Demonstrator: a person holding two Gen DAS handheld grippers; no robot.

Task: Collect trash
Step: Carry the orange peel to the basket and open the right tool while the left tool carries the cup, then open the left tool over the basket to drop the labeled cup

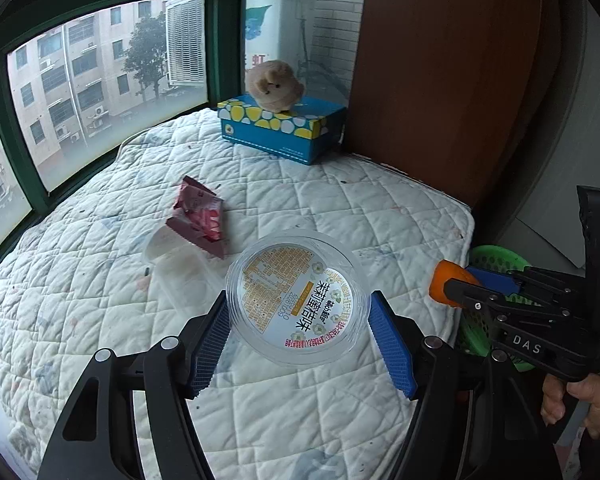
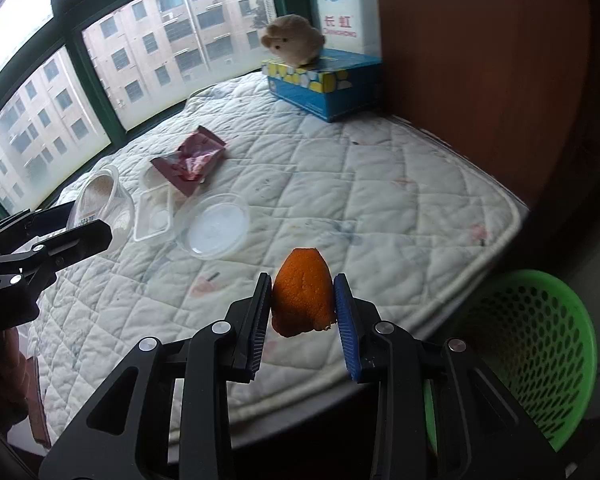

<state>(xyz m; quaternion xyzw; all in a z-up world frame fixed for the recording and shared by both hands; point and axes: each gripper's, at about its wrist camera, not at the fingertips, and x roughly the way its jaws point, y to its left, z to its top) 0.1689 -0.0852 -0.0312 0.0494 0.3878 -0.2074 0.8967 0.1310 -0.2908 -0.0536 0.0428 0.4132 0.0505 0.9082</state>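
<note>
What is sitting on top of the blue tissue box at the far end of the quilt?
A tan plush toy sits on top of the blue tissue box, which rests on the white quilt. The toy covers part of the box top, so its opening cannot be seen.

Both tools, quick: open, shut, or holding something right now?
Left tool: closed on the clear round container, held by its rim.
Right tool: shut on the orange peel.
</note>
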